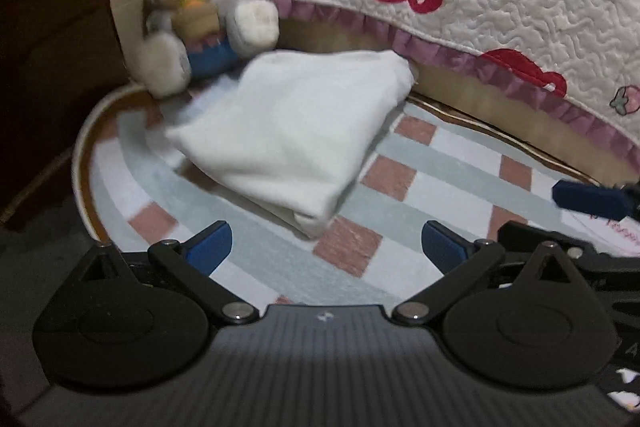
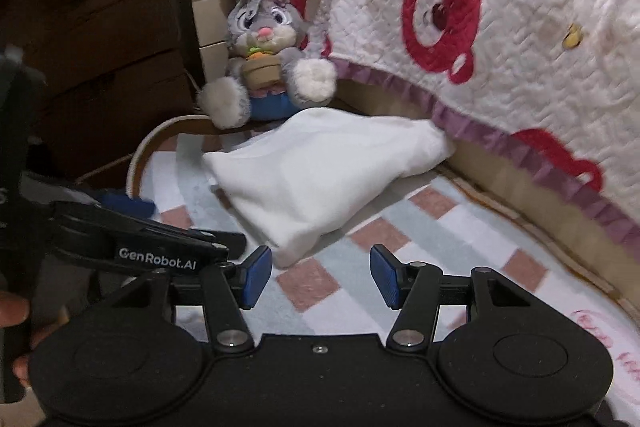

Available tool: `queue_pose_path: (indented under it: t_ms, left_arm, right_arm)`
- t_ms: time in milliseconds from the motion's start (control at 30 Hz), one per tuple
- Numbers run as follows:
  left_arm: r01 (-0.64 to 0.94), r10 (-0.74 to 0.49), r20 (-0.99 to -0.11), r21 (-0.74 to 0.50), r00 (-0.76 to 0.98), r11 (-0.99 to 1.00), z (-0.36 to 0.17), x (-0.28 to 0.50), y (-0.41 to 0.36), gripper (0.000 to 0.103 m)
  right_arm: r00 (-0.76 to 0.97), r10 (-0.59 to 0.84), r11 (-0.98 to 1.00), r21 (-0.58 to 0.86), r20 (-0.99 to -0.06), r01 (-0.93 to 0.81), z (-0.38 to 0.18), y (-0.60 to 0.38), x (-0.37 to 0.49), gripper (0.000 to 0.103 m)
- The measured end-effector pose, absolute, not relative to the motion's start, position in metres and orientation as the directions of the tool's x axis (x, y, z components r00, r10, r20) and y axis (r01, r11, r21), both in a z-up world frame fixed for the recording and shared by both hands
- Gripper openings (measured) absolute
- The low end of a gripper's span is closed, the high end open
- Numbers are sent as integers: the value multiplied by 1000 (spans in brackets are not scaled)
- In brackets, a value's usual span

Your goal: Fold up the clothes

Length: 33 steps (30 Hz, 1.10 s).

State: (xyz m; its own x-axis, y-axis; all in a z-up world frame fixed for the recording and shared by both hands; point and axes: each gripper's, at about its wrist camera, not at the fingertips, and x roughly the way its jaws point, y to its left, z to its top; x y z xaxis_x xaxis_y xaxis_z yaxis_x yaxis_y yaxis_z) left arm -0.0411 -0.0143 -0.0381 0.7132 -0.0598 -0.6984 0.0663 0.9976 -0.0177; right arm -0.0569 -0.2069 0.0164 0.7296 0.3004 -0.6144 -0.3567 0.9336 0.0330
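Left wrist view: the folded white cloth (image 1: 292,131) lies on the checked mat (image 1: 440,163) just ahead of the left tongs (image 1: 326,247), which gape wide, empty, touching nothing. Its long axis runs from near corner to far right.

Right wrist view: the cloth (image 2: 320,175) sits ahead-left of the right tongs (image 2: 320,277), parted and empty, near corner just beside the left pad.
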Motion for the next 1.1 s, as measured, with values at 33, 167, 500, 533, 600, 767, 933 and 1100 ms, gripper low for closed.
queue_pose_path:
  t_ms: [33,167,500,533,600,767,933,1100]
  left_arm:
    - [66,-66,-703,-27,708,997,-37,-44,-15,103]
    - [57,-83,-717,-59,692,997,-40,-55,-13,103]
    - [53,-68,-707,-43,704,998,-36,-64,-11,103]
    - [50,-66,-706,-44,705,998,-35,-64,-10,103]
    - [48,-62,-705,-40,706,998,-35,-63,-9,103]
    - [48,-65,-704,-45,707,998,-34,-63,-5,103]
    - [44,-65,-703,-49,708,998,-31,-65,-2,103]
    - [40,-69,-703,-58,708,998,-30,-65,1,103]
  right_arm:
    - [736,291,936,22,-611,-352,19,-208,-61,60]
    - [727,291,940,42,-622,-340,24,-214,-69,61]
    - [726,249,954,32,-642,-299,25,-210,-85,61]
    - [726,248,954,32,-641,-298,26,-209,-85,61]
    - [727,244,954,24,-642,-299,26,-207,-85,61]
    - [727,204,954,-32,-655,-297,30,-197,-88,61]
    - [737,184,950,-75,-650,-303,35,-190,-92,61]
    - [741,186,949,-77,-646,-305,38,-189,-93,61]
